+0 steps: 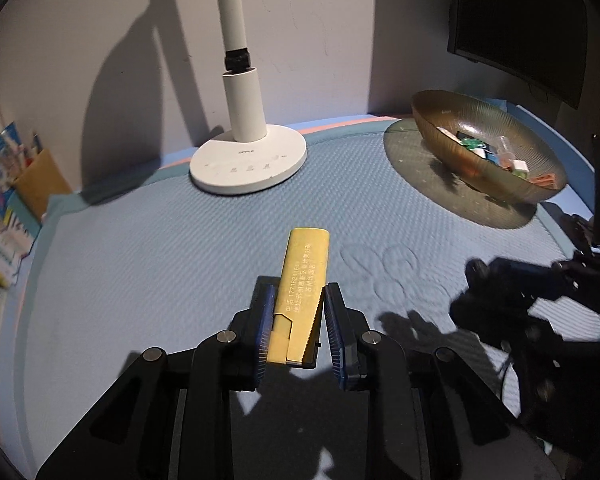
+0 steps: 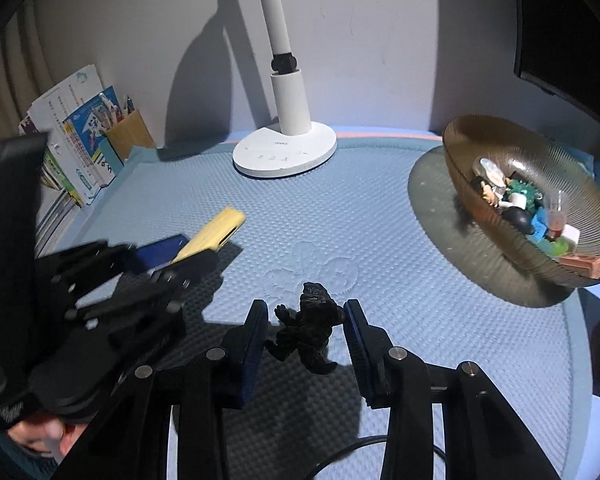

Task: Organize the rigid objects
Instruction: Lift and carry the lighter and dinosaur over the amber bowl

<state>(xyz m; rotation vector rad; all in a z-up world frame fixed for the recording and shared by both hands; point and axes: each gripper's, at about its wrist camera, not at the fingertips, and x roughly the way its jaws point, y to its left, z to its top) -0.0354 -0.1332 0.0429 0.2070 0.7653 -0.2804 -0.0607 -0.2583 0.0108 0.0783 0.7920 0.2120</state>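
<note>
My left gripper is shut on a flat yellow comb sleeve with printed text, held just above the blue mat. In the right wrist view the same sleeve sticks out of the left gripper. My right gripper is open around a small black monster figurine lying on the mat; its pads do not touch it. A ribbed amber glass bowl holds several small toys; it also shows at right in the right wrist view.
A white desk lamp stands at the back of the mat, also in the right wrist view. Books and a pen holder stand at the back left. A dark monitor is at the back right.
</note>
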